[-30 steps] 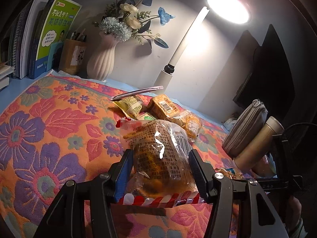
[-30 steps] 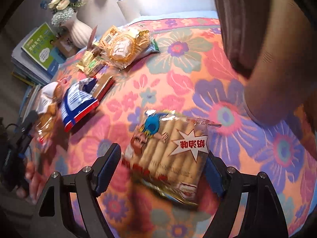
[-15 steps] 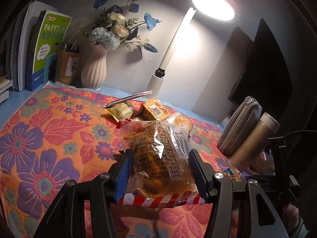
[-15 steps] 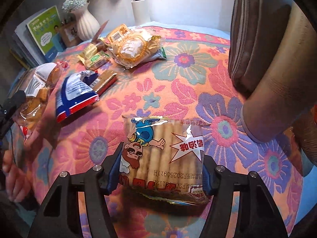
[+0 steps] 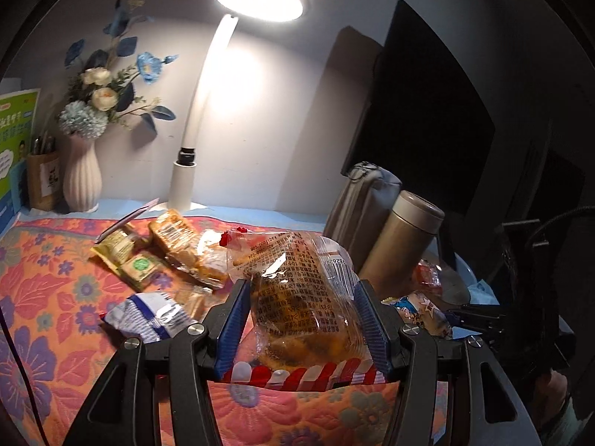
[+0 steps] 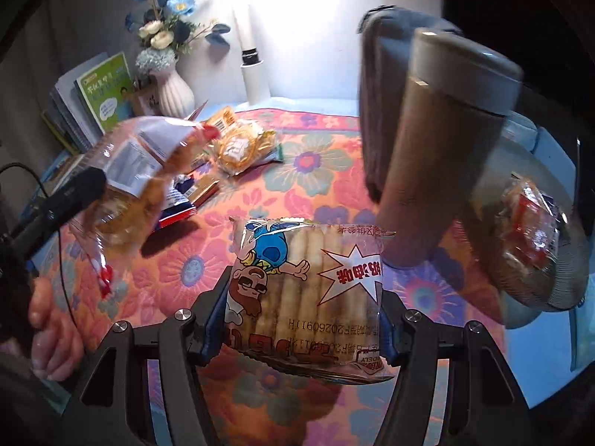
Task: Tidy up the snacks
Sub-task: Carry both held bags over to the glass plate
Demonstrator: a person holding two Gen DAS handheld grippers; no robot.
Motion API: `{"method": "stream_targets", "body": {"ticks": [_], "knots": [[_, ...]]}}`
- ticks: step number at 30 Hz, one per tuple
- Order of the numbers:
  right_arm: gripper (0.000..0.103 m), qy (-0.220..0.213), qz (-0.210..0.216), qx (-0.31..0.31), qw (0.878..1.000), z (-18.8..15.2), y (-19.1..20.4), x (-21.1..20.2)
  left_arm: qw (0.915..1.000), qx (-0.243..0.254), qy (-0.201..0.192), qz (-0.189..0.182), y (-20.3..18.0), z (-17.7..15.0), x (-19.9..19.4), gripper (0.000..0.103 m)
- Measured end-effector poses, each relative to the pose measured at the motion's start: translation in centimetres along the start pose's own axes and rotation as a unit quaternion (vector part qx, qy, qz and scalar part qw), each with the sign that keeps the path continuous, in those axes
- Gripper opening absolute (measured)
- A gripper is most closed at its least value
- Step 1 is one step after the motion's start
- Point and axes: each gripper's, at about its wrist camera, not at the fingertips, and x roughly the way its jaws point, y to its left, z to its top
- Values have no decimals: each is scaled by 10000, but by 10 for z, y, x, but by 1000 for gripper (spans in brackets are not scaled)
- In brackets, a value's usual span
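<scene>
Mid-carry: my left tool clamps the clear bread bag, right tool grips the biscuit pack; next, a drop spot beside the upper-left snack pile

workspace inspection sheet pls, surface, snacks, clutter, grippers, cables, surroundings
surface: floral cloth covers the desk, a blue edge showing at the back.
job's things: clear cake packet in the left gripper; biscuit-stick packet in the right gripper; loose snack pile and blue-white packet lie on the cloth.
clutter: metal flask, grey pouch, a red packet beside them.
grippers: both closed on their packets, both packets off the cloth; right jaws have just been closing.
cables: thin black cable at the left gripper.
surroundings: desk lamp, vase of flowers, green book, dark monitor.
</scene>
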Motion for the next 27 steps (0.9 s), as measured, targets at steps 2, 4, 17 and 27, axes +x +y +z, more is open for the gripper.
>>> {"method": "stream_targets", "body": {"ticks": [2,4,17,27], "knots": [[62,-28,-36,72,10000,-2,-12,-9,9998,156,56,-91,-18,2,7,55],[62,-44,-86,145,9998,-5,-26,-17,9993,295,115,-177,-35,4,14,55],[62,236,-42,637,9977,-27,-76,0,9953,594,767,-33,-90,-9,74,33],[62,355,215,963,9945,-42,-91,13,9902,-249,1303,427,-50,-33,80,102]]}}
